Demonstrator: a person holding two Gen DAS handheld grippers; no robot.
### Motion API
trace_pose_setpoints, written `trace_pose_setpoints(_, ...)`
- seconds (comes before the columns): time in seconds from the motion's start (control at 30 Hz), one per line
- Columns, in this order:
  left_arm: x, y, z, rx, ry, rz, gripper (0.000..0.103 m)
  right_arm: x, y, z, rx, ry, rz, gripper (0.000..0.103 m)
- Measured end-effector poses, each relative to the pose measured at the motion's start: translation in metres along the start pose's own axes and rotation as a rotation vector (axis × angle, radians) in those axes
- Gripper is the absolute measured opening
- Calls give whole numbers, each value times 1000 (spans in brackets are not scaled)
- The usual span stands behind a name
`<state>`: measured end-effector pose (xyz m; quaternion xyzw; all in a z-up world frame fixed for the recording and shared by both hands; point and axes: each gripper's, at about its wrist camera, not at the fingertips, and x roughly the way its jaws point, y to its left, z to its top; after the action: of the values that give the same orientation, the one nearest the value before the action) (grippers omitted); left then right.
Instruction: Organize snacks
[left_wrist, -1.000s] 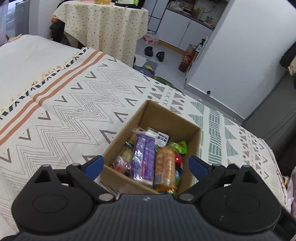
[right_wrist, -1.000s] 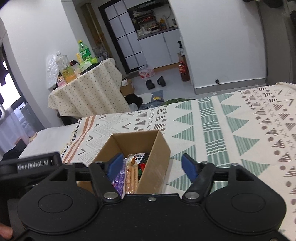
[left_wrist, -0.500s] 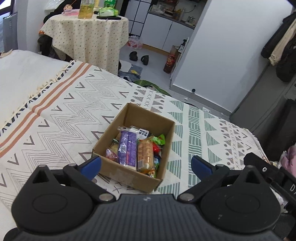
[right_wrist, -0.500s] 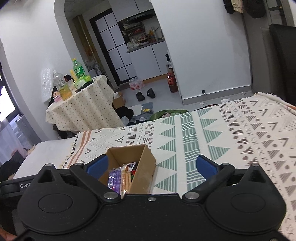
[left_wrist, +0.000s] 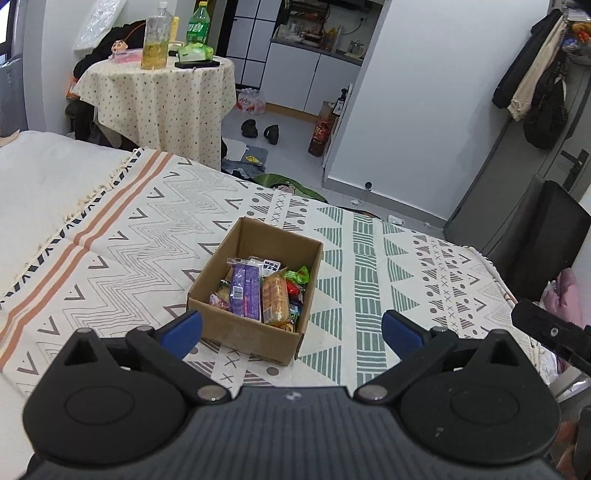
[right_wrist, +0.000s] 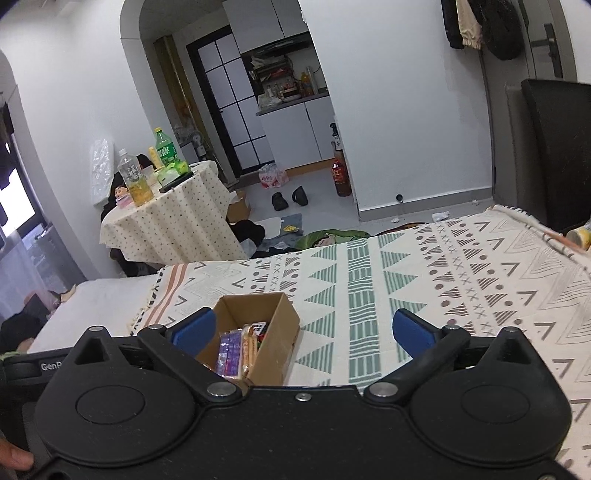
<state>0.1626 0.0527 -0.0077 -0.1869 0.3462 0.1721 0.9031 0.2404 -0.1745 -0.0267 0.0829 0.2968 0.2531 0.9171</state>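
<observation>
1. A brown cardboard box (left_wrist: 255, 291) sits on a bed with a patterned blanket (left_wrist: 122, 236).
2. The snacks (left_wrist: 258, 291) are all inside the box, and a purple pack (left_wrist: 244, 291) lies on top beside an orange pack (left_wrist: 275, 301).
3. The left gripper (left_wrist: 291, 332) is spread wide and holds nothing. The box is at 12 o'clock from it, a little way off.
4. The right gripper (right_wrist: 301, 332) is also spread wide and empty. The box sits at about 11 o'clock from it.
5. I see no loose snacks on the blanket, but its edges are partly hidden, so maybe one is out of sight.
6. I think the sorting job is about done. If one more snack turns up, the next move is to pick it up gently and drop it in the box.
</observation>
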Motion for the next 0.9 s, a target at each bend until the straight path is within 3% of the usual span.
trace_pose_setpoints(0.9, -82, -11, -35, 147, -32, -16, 103, -85, 8, -21, -79, 13, -68, 103)
